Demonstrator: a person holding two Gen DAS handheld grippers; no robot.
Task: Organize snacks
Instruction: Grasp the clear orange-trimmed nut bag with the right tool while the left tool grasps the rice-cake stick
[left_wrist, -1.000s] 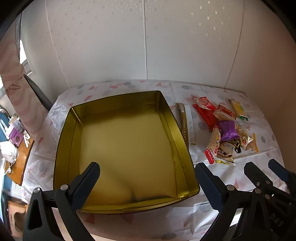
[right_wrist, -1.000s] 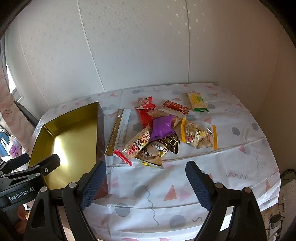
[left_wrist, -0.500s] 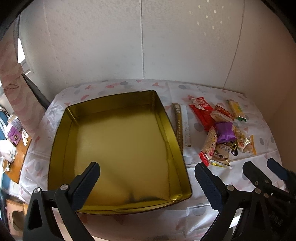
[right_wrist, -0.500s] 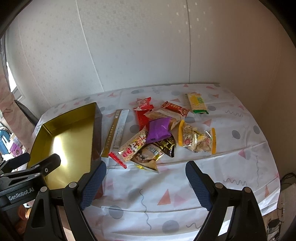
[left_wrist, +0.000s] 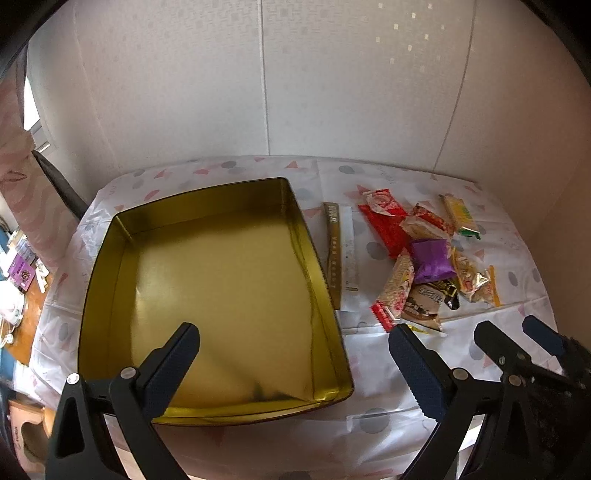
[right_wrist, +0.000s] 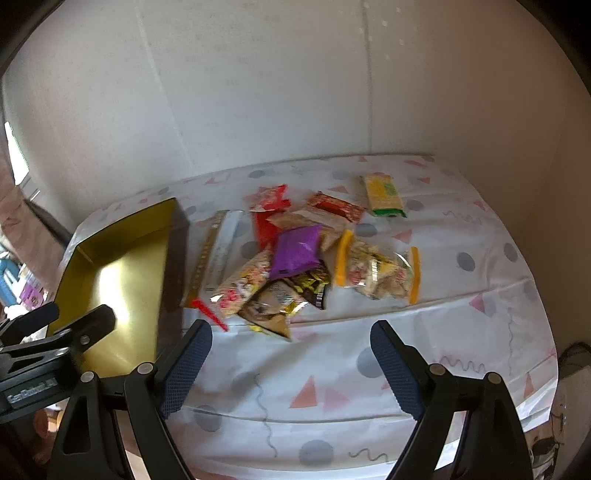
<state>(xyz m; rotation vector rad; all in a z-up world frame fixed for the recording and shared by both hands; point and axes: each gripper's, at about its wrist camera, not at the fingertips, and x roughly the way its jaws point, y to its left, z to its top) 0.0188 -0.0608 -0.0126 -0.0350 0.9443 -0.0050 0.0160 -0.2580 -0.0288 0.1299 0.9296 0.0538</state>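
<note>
An empty gold tin (left_wrist: 114, 295) stands on the left of the table; it also shows in the right wrist view (right_wrist: 85, 258). A heap of snack packets lies to its right, with a purple packet (left_wrist: 431, 258) (right_wrist: 297, 251) in the middle, a red packet (left_wrist: 384, 225), a yellow-edged clear bag (right_wrist: 376, 273) and a yellow-green bar (right_wrist: 382, 195). My left gripper (left_wrist: 291, 354) is open above the tin's near edge. My right gripper (right_wrist: 291, 358) is open and empty above the cloth, short of the heap.
A gold and white flat strip (left_wrist: 340, 251) lies between the tin and the snacks. A patterned white cloth (right_wrist: 461, 332) covers the table. White walls stand behind and to the right. A cluttered desk (left_wrist: 18, 280) is at the far left.
Both grippers have risen and drawn back a little, so the tin and snacks look smaller and farther. The right wrist view is blurred from motion. Nothing was grasped.
</note>
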